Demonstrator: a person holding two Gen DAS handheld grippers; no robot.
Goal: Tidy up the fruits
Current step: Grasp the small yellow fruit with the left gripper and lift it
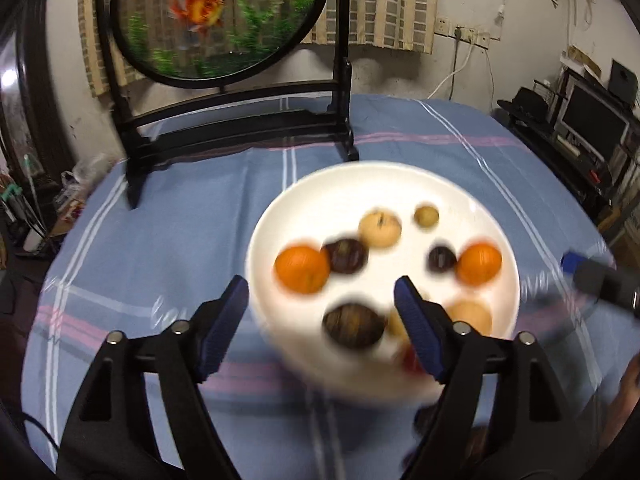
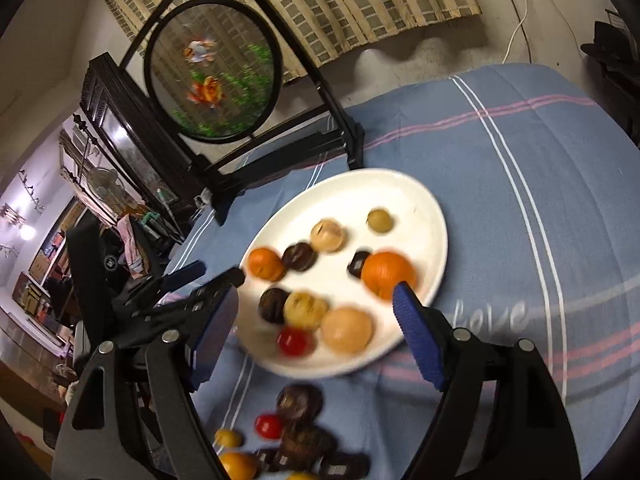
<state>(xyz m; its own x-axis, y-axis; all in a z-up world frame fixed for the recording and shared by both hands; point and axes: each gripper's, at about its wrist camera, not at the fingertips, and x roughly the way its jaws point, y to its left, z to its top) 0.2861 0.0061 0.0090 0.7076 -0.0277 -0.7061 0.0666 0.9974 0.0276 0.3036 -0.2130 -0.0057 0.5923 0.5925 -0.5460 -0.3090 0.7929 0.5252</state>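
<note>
Both pairs of jaws stand wide apart with nothing gripped between the blue pads. Left gripper (image 1: 322, 296), seen from its own wrist camera, hangs over the near rim of a white plate (image 1: 344, 184); a dark brown fruit (image 1: 353, 326) on the plate shows in the gap between the fingers, untouched. Right gripper (image 2: 318, 302), in the right wrist view, hangs above the same plate (image 2: 400, 196), its right pad in front of an orange (image 2: 386, 272) near the plate's right edge.

Fruit on the plate: two oranges, one left (image 1: 302, 269) and one right (image 1: 479, 263); dark round fruits; pale tan fruits; a small greenish one (image 1: 426, 216); and a red one (image 2: 294, 341) at the near edge.

Fruit off the plate: a loose heap (image 2: 300, 436) of dark, red and yellow-orange pieces lies on the blue striped tablecloth (image 2: 500, 160), just near of the plate.

Behind the plate stands a black-framed round goldfish screen (image 1: 216, 20). Motion blur softens much detail.
</note>
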